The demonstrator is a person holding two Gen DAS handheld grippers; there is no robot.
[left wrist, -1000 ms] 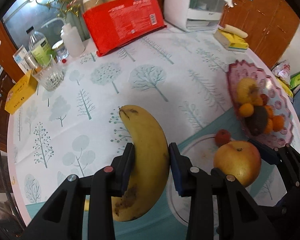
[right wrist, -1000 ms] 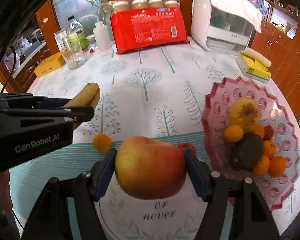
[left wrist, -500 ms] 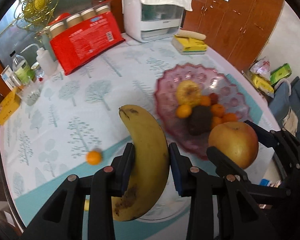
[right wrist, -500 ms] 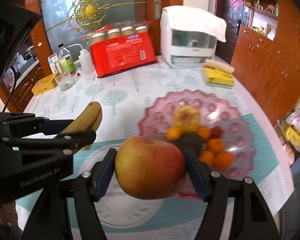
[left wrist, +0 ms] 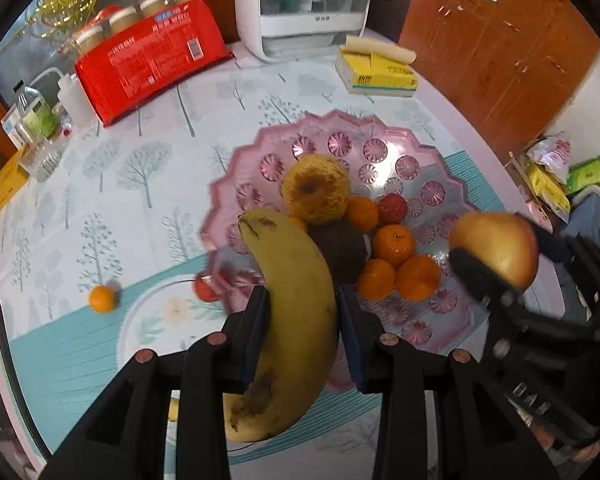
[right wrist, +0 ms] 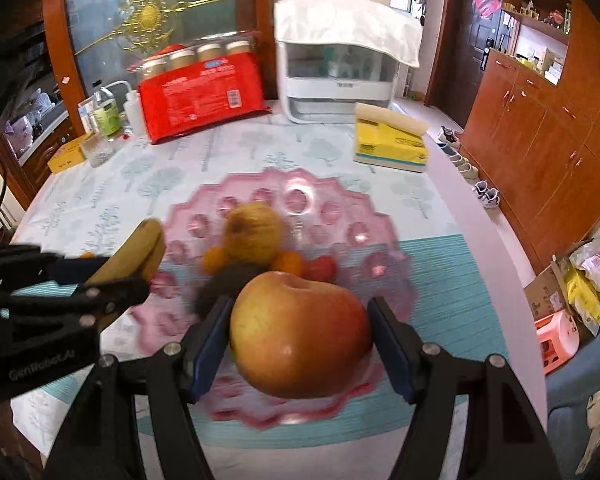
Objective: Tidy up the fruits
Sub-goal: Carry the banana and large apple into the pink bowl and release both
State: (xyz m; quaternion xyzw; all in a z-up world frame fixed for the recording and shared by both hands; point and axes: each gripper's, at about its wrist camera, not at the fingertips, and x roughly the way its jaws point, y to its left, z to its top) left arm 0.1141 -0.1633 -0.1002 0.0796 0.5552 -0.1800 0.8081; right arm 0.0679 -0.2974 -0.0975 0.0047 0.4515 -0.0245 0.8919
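My left gripper (left wrist: 302,312) is shut on a yellow banana (left wrist: 296,320) with brown spots, held above the near rim of the pink fruit plate (left wrist: 340,144). A red-yellow apple (right wrist: 300,334) sits clamped in my right gripper (right wrist: 298,338), over the plate's (right wrist: 300,188) near side. That apple (left wrist: 496,246) and gripper also show at the right of the left wrist view; the banana (right wrist: 134,258) shows at the left of the right wrist view. In the plate lie a yellow rough fruit (left wrist: 316,190), several oranges (left wrist: 394,240), a dark avocado (left wrist: 342,250) and a small red fruit (left wrist: 392,208).
A small orange (left wrist: 102,298) and a small red fruit (left wrist: 206,288) lie loose on the tablecloth left of the plate. At the back stand a red package (left wrist: 152,60), a white appliance (left wrist: 304,12), a yellow tissue box (left wrist: 380,70), bottles (left wrist: 40,112) and a glass. The table edge curves at right.
Both grippers have carried their fruit to the right, from over the bare tablecloth to above the pink plate. Their grips have not changed.
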